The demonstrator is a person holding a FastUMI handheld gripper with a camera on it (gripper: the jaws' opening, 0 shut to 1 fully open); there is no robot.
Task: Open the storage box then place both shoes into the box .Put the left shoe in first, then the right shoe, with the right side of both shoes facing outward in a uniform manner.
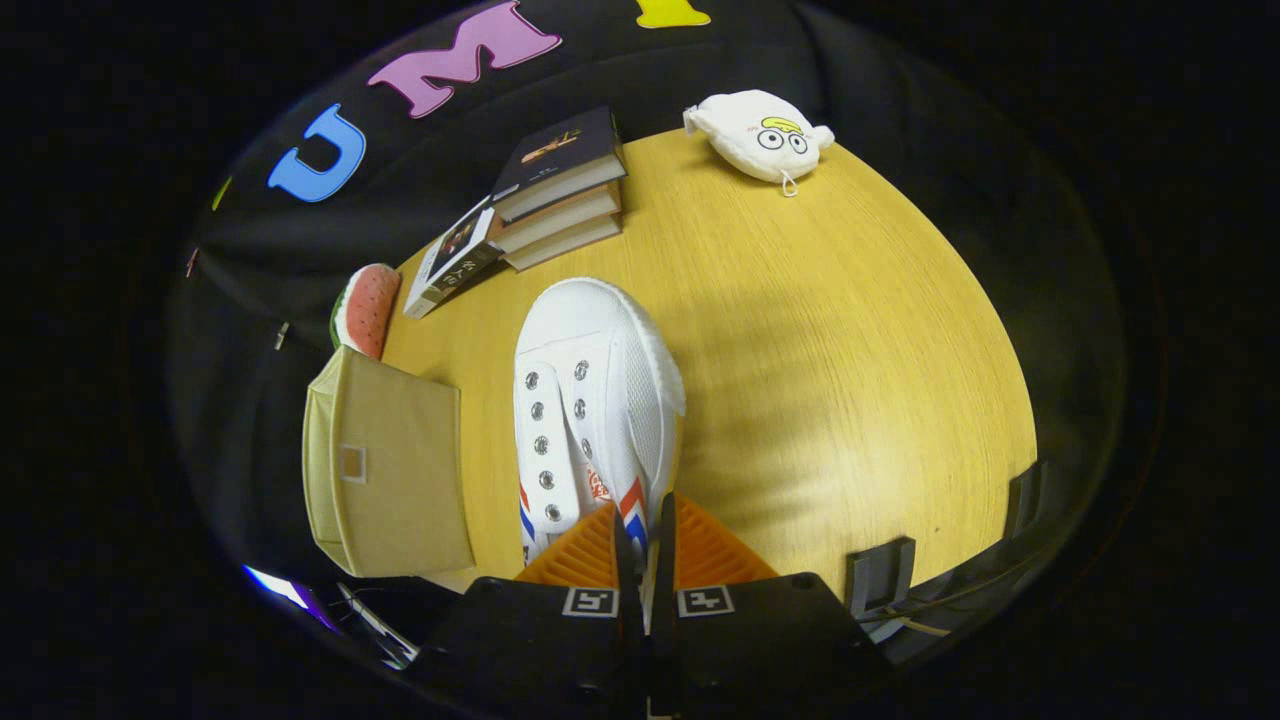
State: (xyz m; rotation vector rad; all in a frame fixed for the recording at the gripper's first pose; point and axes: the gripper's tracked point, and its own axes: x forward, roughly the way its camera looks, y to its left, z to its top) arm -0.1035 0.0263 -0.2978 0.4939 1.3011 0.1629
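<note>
1. Now the gripper pinches the heel rim of a white shoe, held above the tabletop.
2. Beside the shoe sits the tan storage box.
3. I cannot tell if it is open.
4. No shoe looks packed yet.

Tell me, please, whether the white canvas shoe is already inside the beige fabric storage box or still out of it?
Out. The white canvas shoe hangs over the yellow wooden table, its side wall pinched in the gripper, beside the beige fabric storage box.
</note>
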